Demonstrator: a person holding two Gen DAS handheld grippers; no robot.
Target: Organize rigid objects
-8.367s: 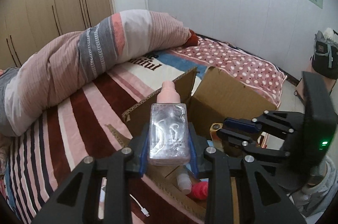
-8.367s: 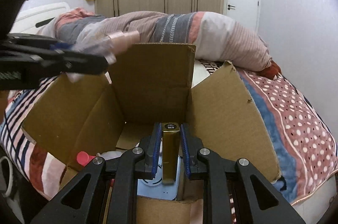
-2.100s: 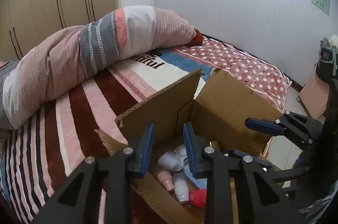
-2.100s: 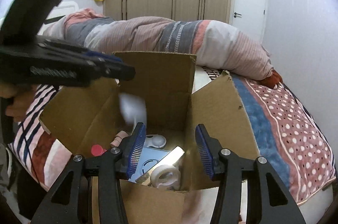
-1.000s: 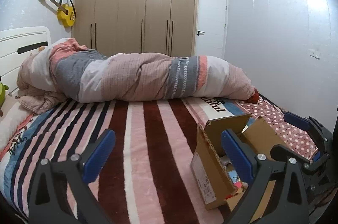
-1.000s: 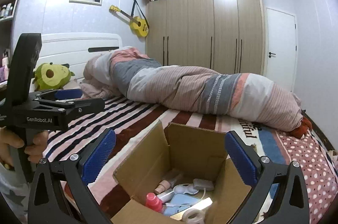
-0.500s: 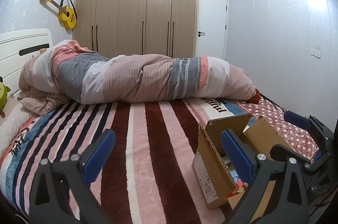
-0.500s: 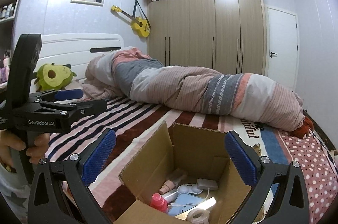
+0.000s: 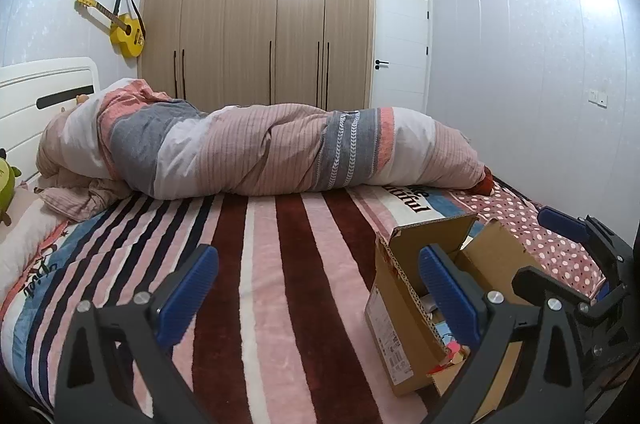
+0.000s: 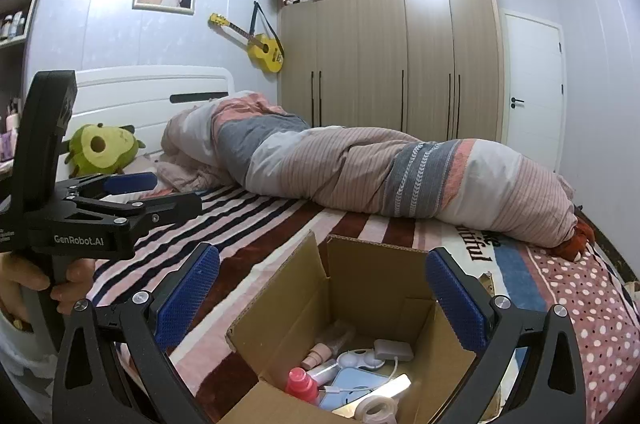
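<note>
Left wrist view: the left gripper (image 9: 318, 284), black with two blue-padded fingers, stood wide apart and empty above the striped pink, maroon and white bed blanket (image 9: 256, 264). One open brown corrugated cardboard box (image 9: 404, 308) lay low and right of it, partly behind the right-hand finger; a white printed label on its near side was too small to read. The right gripper (image 9: 576, 236) showed at the right edge, just beyond the box.

Right wrist view: the right gripper (image 10: 320, 288) was spread wide, holding nothing, with the box (image 10: 280, 312) directly below between its fingers. Inside the box: one red-capped bottle (image 10: 302, 384), one pink-capped clear bottle (image 10: 324, 348), one white charger with cable (image 10: 394, 350), one roll of clear tape (image 10: 374, 410). The left gripper (image 10: 160, 190), gripped by a hand (image 10: 48, 284), read "GenRobot.AI".
</note>
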